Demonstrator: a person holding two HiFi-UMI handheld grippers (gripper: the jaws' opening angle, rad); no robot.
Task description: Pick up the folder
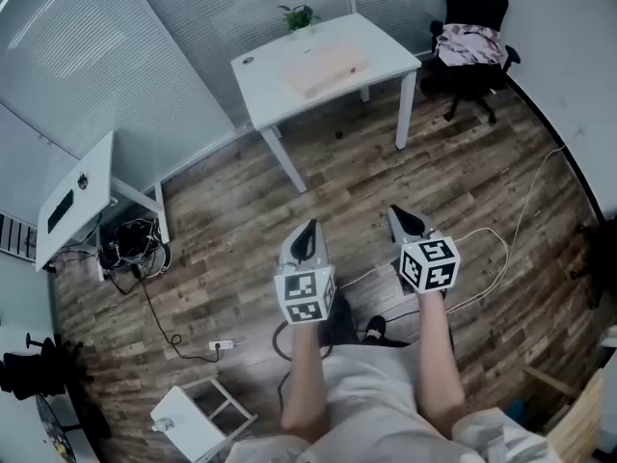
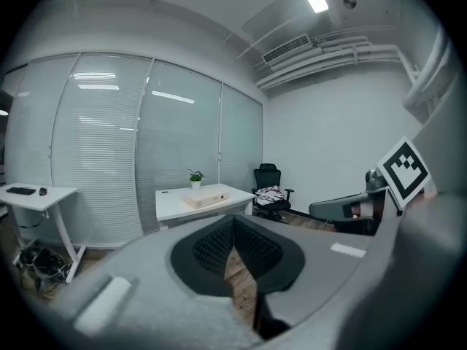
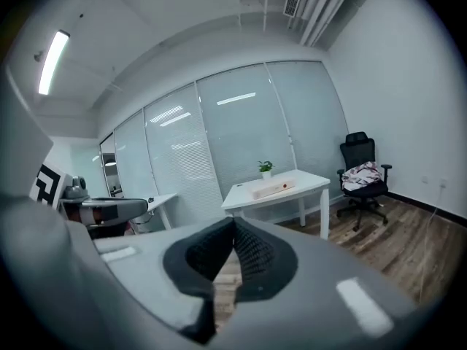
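A pale, cream-coloured folder [image 1: 324, 67] lies flat on the white table [image 1: 265, 80] across the room; it shows as the folder [image 2: 204, 198] in the left gripper view and as the folder [image 3: 274, 188] in the right gripper view. My left gripper [image 1: 305, 233] and right gripper [image 1: 401, 217] hang side by side over the wooden floor, well short of the table. Both point towards it. Each has its jaws shut with nothing between them.
A small potted plant [image 1: 298, 16] stands at the table's far edge. A black office chair [image 1: 469, 27] with clothes on it sits to the right. A second white desk [image 1: 75, 198] with cables beneath is on the left. A white cable [image 1: 492, 258] trails across the floor.
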